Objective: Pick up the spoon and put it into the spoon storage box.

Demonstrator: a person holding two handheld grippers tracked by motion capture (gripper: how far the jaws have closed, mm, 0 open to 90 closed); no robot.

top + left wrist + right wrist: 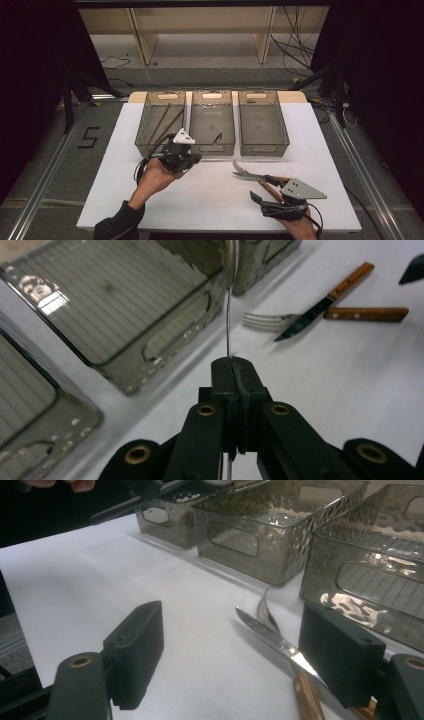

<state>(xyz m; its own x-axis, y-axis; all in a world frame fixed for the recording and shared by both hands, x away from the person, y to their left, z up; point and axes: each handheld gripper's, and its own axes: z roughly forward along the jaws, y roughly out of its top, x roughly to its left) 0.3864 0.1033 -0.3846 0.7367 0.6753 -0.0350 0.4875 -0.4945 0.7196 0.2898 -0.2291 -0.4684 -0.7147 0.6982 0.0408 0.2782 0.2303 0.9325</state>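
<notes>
My left gripper point(199, 158) point(234, 370) is raised in front of the bins, shut on the handle of a thin metal utensil point(228, 315) point(218, 138). The utensil is seen edge-on and widens at its far end. A wood-handled knife point(246, 175) point(310, 317) point(270, 635) and fork point(265, 320) point(264, 612) lie crossed on the white table point(210, 200). My right gripper point(263, 188) point(237, 652) rests low over their wooden handles. It is open, one jaw on each side of the handles, touching neither.
Three grey see-through bins stand in a row at the back: left bin point(150, 145), middle bin point(212, 148) and right bin point(264, 149). Brown chopsticks point(162, 122) lie in the left one. The table's front edge is just behind my hands.
</notes>
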